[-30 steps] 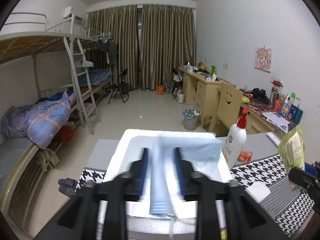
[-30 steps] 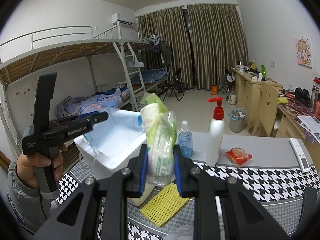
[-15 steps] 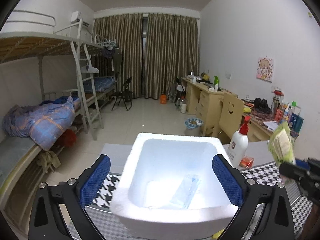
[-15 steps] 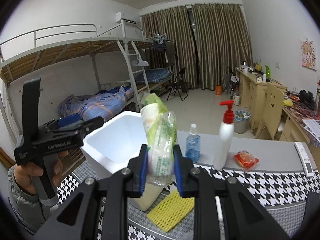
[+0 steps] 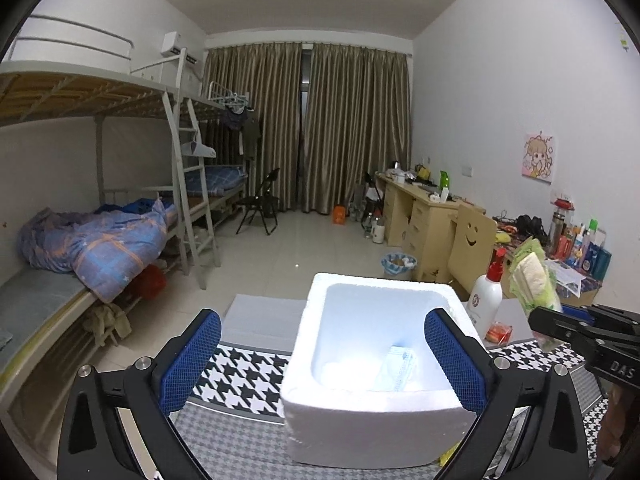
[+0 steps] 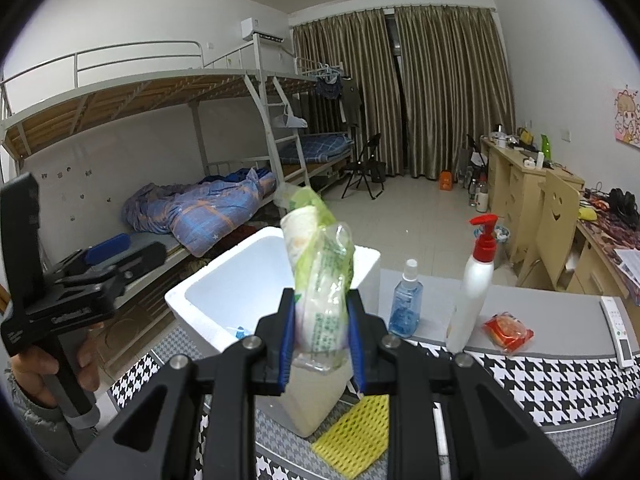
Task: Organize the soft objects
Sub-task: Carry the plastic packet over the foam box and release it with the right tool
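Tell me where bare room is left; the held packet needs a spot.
Inside the foam box, the floor beside the face mask is bare. The grey tabletop between the red snack packet and the remote is free. It is crowded around the spray bottle and pump bottle.

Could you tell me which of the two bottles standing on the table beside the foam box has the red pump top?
The taller white bottle has the red pump top. The small blue bottle, nearer the foam box, carries a clear spray cap.
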`<move>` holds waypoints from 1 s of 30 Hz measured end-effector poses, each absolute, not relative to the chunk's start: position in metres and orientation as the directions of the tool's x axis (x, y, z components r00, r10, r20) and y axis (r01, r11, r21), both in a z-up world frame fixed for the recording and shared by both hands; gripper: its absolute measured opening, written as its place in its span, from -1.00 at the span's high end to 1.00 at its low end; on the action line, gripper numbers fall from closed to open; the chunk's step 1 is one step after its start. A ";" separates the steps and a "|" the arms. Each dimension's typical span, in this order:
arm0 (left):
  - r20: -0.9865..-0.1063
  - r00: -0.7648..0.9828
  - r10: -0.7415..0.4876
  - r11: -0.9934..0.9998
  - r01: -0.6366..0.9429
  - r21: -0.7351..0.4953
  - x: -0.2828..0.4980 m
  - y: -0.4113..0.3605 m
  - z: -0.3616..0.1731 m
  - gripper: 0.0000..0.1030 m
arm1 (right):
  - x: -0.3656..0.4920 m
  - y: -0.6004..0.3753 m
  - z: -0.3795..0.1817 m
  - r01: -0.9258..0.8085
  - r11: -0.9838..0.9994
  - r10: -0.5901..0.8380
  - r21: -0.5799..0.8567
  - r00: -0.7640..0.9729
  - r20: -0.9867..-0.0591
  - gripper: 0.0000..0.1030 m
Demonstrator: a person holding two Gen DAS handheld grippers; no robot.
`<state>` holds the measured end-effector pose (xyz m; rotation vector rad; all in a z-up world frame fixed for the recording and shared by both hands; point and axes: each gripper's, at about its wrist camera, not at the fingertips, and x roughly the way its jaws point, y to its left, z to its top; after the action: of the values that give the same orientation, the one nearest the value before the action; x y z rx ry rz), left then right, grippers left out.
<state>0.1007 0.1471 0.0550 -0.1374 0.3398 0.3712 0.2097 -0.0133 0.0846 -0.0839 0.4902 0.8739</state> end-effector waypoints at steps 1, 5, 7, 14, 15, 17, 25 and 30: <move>-0.350 0.875 0.336 0.922 -0.382 -0.069 0.099 0.149 0.055 -0.98 | 0.210 -0.011 0.084 -0.752 0.647 0.713 0.124 0.540 -0.447 0.45; -0.351 0.868 0.350 0.915 -0.398 -0.072 0.090 0.155 0.055 -0.98 | 0.210 -0.002 0.085 -0.762 0.637 0.717 0.115 0.531 -0.452 0.45; -0.351 0.867 0.354 0.912 -0.403 -0.073 0.088 0.156 0.054 -0.98 | 0.211 0.001 0.086 -0.768 0.631 0.720 0.113 0.526 -0.452 0.45; -0.356 0.866 0.351 0.913 -0.401 -0.073 0.080 0.156 0.050 -0.98 | 0.214 0.019 0.087 -0.776 0.622 0.721 0.110 0.512 -0.467 0.45; -0.357 0.866 0.350 0.914 -0.399 -0.071 0.080 0.156 0.050 -0.98 | 0.214 0.021 0.087 -0.777 0.620 0.720 0.109 0.510 -0.470 0.45; -0.354 0.867 0.351 0.914 -0.399 -0.071 0.076 0.155 0.050 -0.98 | 0.216 0.025 0.085 -0.777 0.619 0.719 0.111 0.504 -0.479 0.45; -0.338 0.861 0.381 0.901 -0.427 -0.072 0.062 0.158 0.048 -0.98 | 0.217 0.041 0.084 -0.786 0.610 0.715 0.104 0.488 -0.501 0.45; -0.356 0.850 0.388 0.894 -0.441 -0.080 0.060 0.162 0.042 -0.98 | 0.221 0.048 0.079 -0.791 0.603 0.711 0.099 0.478 -0.517 0.44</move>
<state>0.0600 0.1622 0.0419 -0.1608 0.3401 0.4381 0.2206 0.0483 0.0795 -0.1613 0.5515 0.9219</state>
